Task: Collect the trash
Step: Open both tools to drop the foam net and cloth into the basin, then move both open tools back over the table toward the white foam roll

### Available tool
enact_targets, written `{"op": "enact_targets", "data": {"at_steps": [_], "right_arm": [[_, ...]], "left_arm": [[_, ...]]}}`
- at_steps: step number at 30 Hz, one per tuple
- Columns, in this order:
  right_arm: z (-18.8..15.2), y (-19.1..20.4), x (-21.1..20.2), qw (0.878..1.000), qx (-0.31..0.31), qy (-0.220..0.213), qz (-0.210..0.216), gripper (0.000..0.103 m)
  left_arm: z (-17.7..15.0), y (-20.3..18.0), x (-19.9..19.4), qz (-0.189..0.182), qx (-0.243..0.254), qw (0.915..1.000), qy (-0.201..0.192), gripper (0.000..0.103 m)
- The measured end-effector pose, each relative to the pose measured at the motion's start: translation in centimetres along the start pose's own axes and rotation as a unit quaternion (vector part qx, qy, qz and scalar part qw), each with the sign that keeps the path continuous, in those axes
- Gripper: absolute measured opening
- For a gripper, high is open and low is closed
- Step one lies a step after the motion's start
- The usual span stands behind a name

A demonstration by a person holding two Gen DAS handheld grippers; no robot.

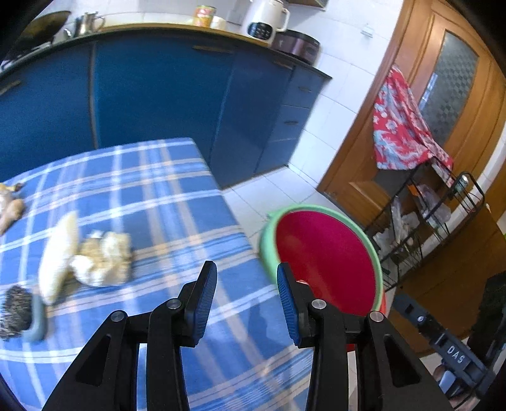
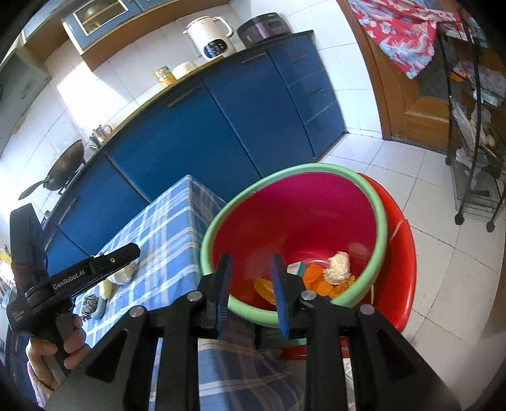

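A red basin with a green rim (image 2: 381, 218) stands beside the table on a red stool (image 2: 401, 262); it also shows in the left wrist view (image 1: 378, 262). Inside lie orange peels (image 2: 313, 278), a crumpled white wad (image 2: 338, 267) and a small carton (image 2: 297, 268). My right gripper (image 2: 249, 268) is open and empty above the basin's near rim. My left gripper (image 1: 246, 281) is open and empty above the table's right part. On the blue plaid tablecloth (image 1: 151, 196) lie a crumpled tissue (image 1: 101, 259), a pale peel (image 1: 60, 253), a steel scourer (image 1: 15, 311) and ginger (image 1: 11, 208).
Blue kitchen cabinets (image 1: 158, 91) run behind the table, with a kettle (image 1: 265, 19), rice cooker (image 1: 297, 46) and wok on top. A wooden door (image 1: 442, 95) with a red cloth (image 1: 401, 126) and a black wire rack (image 1: 420, 227) stand to the right. White tile floor (image 2: 442, 284).
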State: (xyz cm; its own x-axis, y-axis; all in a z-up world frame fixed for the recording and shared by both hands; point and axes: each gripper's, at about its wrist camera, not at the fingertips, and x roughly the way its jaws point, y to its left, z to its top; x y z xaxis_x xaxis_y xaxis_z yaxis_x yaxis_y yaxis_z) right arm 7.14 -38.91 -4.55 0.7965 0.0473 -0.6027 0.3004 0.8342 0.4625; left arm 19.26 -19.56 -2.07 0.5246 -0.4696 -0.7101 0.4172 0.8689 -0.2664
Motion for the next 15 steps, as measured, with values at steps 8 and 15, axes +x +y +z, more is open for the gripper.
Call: {"op": "enact_targets", "data": {"at_steps": [8,15], "right_arm": [[-0.1,3.5,0.4,0.999,-0.027,0.010,0.021,0.032],[-0.4,6.3,1.2,0.998,-0.046,0.020,0.035,0.035]], "left_arm": [[0.3,5.0,-3.0,0.053,-0.024,0.9981,-0.019,0.041],[0.3,9.2,-4.1,0.105,-0.037,0.9935,-0.021,0.053]]}}
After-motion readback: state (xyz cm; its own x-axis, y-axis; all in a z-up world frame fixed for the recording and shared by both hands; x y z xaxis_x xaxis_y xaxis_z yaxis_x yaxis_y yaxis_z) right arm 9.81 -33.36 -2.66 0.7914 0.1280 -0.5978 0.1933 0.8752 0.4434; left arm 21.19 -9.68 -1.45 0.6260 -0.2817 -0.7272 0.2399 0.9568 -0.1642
